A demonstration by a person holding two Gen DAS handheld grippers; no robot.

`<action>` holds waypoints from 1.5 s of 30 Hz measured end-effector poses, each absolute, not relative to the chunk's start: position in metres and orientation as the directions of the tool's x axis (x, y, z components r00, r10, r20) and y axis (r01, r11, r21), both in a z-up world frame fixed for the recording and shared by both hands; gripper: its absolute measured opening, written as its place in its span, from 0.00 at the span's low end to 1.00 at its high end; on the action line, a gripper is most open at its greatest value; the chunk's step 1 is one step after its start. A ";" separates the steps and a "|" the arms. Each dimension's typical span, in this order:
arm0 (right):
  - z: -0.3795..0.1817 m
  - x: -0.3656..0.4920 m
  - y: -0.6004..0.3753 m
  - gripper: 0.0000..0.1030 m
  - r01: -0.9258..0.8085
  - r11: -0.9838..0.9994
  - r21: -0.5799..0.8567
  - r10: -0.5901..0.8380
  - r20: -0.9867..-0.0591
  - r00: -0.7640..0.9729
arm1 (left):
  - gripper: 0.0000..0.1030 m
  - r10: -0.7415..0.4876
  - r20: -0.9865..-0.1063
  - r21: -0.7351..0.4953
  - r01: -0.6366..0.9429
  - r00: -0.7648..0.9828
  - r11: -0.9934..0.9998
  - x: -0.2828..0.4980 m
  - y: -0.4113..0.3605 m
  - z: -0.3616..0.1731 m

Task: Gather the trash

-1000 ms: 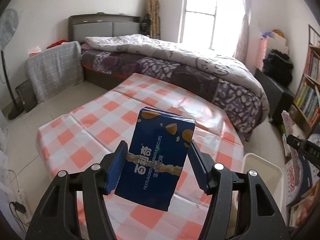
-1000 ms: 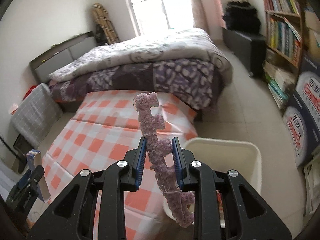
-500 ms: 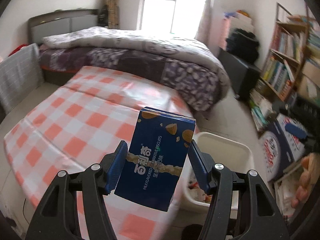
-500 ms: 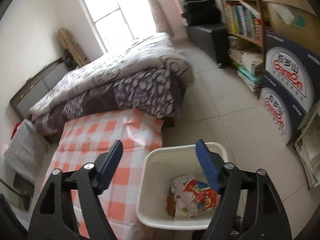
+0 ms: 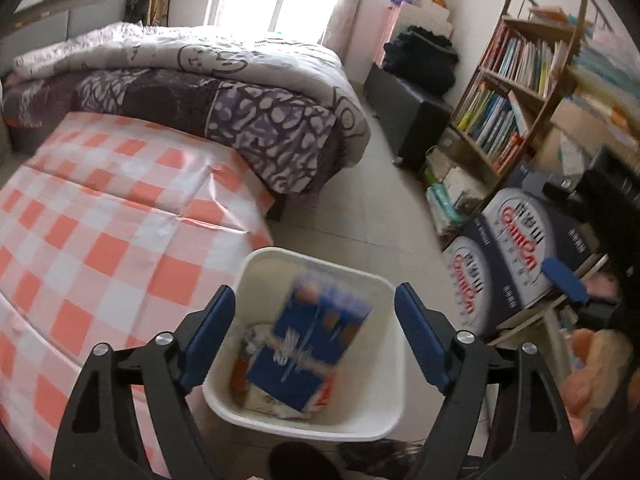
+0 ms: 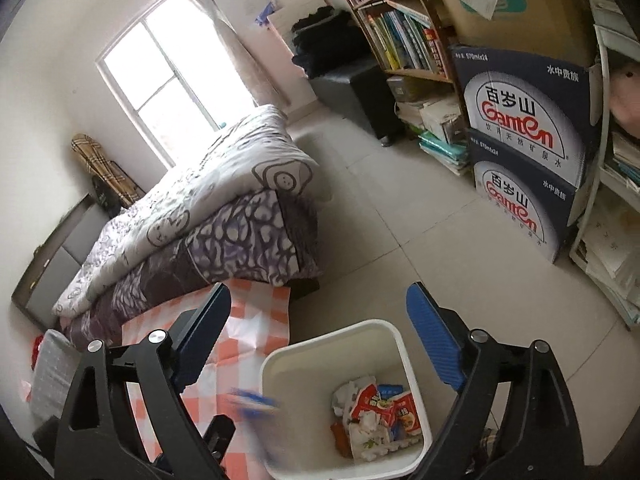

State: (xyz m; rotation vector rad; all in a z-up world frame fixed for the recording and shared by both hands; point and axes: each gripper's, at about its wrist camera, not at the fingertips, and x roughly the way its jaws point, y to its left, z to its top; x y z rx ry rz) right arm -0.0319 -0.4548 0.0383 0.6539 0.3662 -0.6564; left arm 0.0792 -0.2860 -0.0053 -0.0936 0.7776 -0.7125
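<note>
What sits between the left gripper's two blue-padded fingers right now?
In the left wrist view, the blurred blue biscuit box lies between the open left gripper's fingers, untouched by either, over the white plastic bin.

My right gripper (image 6: 320,344) has its blue-padded jaws spread wide with nothing between them. Below it, toward five o'clock, sits the white trash bin (image 6: 280,364), with crumpled wrappers (image 6: 376,412) piled in its far corner. A blurred blue streak (image 6: 256,402) hangs at the bin's near rim at seven o'clock; I cannot tell what it is. The checkered tablecloth (image 6: 256,328) lies just beside the bin at nine o'clock.
</note>
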 end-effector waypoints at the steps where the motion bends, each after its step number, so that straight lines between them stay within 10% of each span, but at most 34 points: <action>1: 0.040 -0.031 -0.450 0.86 0.656 0.620 0.431 -0.444 -0.497 0.746 | 0.81 -0.621 -0.605 -0.331 0.552 0.498 0.766 0.078 -0.279 -0.003; 20: 0.040 -0.004 -0.228 0.93 0.292 0.948 0.124 -0.220 -0.404 0.888 | 0.93 0.012 -0.383 -0.069 -0.042 0.923 0.997 0.012 -0.027 0.027; 45: 0.015 0.021 -0.151 0.93 0.130 0.991 0.014 -0.115 -0.376 0.920 | 0.93 0.051 -0.490 -0.145 -0.139 0.870 0.980 0.023 0.036 0.006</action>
